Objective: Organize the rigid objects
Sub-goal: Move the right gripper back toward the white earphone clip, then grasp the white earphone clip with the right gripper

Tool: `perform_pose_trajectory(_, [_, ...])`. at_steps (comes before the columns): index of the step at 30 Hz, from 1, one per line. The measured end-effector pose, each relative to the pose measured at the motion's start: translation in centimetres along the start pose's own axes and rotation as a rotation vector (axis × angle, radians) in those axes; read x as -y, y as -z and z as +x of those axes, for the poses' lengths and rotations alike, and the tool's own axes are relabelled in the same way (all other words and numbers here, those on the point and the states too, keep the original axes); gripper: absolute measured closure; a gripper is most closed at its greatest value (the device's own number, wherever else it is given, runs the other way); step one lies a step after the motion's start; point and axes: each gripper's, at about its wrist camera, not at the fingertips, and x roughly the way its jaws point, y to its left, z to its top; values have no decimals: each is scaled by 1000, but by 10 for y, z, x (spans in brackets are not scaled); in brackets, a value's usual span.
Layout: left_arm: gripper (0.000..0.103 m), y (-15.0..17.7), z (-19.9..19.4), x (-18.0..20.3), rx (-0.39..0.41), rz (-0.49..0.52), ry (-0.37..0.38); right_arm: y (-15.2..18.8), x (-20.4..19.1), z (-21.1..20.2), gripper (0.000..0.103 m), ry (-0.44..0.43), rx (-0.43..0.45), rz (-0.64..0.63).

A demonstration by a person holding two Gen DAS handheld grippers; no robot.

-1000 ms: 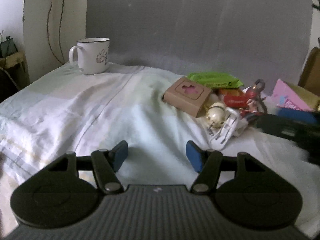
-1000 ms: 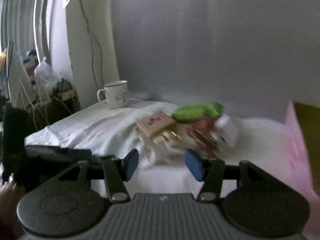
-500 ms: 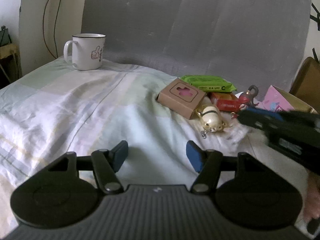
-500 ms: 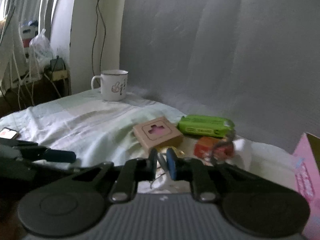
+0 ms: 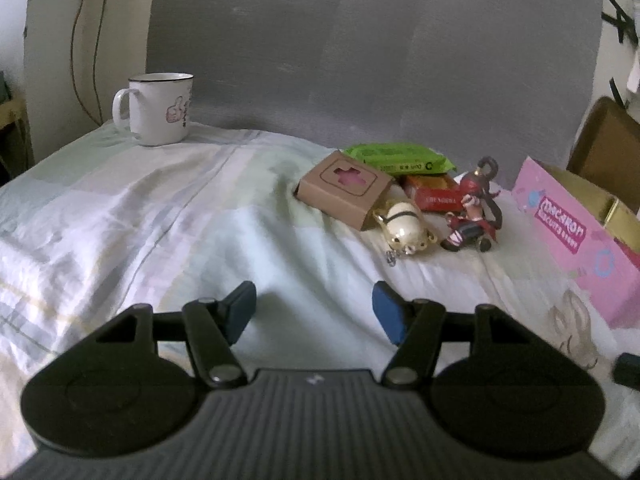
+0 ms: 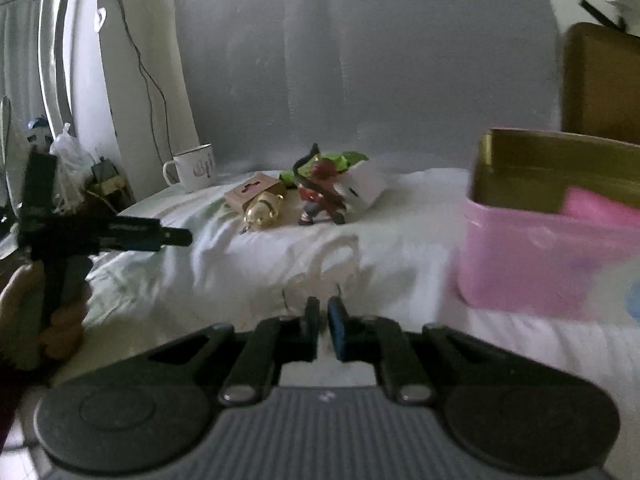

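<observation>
Fingers of the left gripper stand wide apart and empty over the bed. The rigid things cluster right of centre. A brown cardboard box looks light and stiff, best taken across its narrow sides. A glossy gold charm touching it is probably hard and slippery, so pinch its rounded body. The red figurine has thin, likely fragile limbs, so take its torso. A pink box at the right edge carries lettering that seems to read MACARON. The white mug, upper left, bears a pink thumbs-up. Print on the green pack is too small to read.

In the right wrist view, the right gripper has its fingers almost together. A pale blur sits ahead of them, and I cannot tell whether they hold anything. The charm and figurine lie mid-frame, and the pink box sits at the right.
</observation>
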Motion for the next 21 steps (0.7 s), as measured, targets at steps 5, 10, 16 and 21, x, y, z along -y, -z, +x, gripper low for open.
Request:
perform_pose_trajectory(5, [36,3,-4,8,8,42,-2,10,7,-19,69,7,20,29])
perform_pose_trajectory(10, [36,5,-7,13,-11,48,16,13,18,-30,67,-1,58,78])
perform_pose_trajectory(16, [36,16,-28,30,-17,36,103,15,31,-34,64,-21,60,146])
perform_pose_trajectory(21, [36,24,-48,66,0,161,187,14,29,-35,62,-17,55,105])
